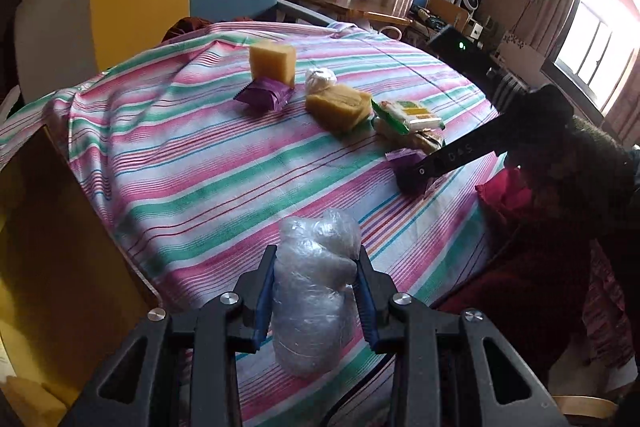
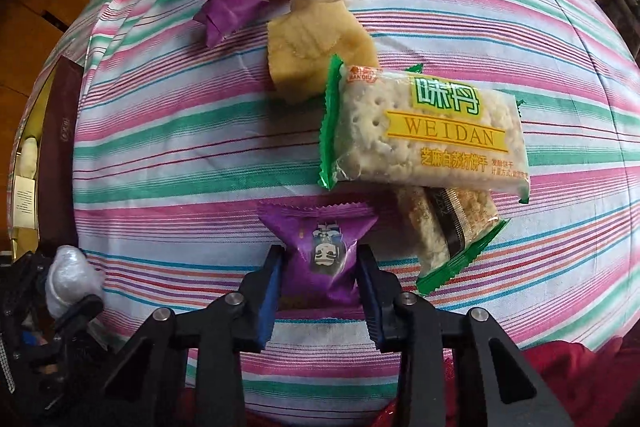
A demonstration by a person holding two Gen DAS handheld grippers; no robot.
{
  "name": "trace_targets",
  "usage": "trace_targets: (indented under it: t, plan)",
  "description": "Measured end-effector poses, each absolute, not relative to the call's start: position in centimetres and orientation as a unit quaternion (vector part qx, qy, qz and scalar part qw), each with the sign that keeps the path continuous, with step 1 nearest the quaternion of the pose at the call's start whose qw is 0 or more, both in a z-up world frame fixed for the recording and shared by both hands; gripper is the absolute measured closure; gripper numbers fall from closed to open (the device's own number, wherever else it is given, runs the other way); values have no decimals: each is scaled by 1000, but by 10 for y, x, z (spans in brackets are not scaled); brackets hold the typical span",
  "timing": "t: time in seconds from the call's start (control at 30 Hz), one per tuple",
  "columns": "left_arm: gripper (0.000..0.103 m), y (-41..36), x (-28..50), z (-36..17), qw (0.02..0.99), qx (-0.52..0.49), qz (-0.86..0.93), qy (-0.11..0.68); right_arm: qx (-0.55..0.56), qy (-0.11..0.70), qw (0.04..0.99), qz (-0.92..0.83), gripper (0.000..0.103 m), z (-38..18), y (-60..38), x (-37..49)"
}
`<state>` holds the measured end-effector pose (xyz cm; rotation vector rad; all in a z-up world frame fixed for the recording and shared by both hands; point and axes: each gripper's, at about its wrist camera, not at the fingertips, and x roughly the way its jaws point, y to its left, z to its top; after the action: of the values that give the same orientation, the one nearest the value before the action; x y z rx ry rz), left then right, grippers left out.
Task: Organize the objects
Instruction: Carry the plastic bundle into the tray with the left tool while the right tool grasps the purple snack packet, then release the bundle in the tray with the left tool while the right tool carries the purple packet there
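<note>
Snacks lie in a loose bunch on our striped table (image 2: 160, 163), and we hold one thing in each claw.

Our right claw (image 2: 320, 291) points almost straight down and is closed on the purple packet (image 2: 320, 247). The blue pads squeeze it from both sides. The packet sits right in the middle of the claw, with its bottom still on the cloth. Its crinkly top edge points away from us, toward the cracker pack (image 2: 424, 131), which lies just past it. A smaller cracker pack (image 2: 444, 227) is tucked under that one and sits just beside the purple packet on the right. So we think a lift should go straight up, or the packet may bump those crackers.

Our left claw (image 1: 316, 291) is closed on the clear plastic bundle (image 1: 316, 291). The bundle stands tall between the pads, its long way running along the fingers, and it looks to be above the cloth. It is at the near edge of the table, well apart from the bunch.

Far off we see two yellow sponges (image 1: 272, 61), another purple packet (image 1: 264, 95) and a little white bundle (image 1: 320, 77), all close together. Our right claw is the nearer one to them.
</note>
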<state>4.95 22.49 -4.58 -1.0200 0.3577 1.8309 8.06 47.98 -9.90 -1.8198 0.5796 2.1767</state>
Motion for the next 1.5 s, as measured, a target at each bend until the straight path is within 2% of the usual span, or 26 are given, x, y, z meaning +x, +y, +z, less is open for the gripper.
trace_targets:
  t: [0.27,0.43,0.7,0.93,1.1,1.4,1.5]
  plan:
    - [68,152,-9,-13,414,-422,803,71,-631,194,126,740,65,-104,480,81]
    - [68,92,-78,-5,322,-435,840,29,-632,190,128,740,65,-104,482,82]
    - [68,35,-188,-45,216,-506,835,-20,-633,184,128,741,63,-108,478,80]
    - [65,28,-238,-79,162,-548,820,-32,-633,185,127,741,63,-108,480,82]
    - [57,27,-244,-84,140,-556,819,-28,-633,187,128,741,63,-107,479,86]
    - [57,9,-201,-43,136,-482,865,-14,-635,179,128,741,63,-104,482,87]
    - [57,-3,-173,-27,144,-456,878,-24,-633,177,128,743,65,-104,474,83]
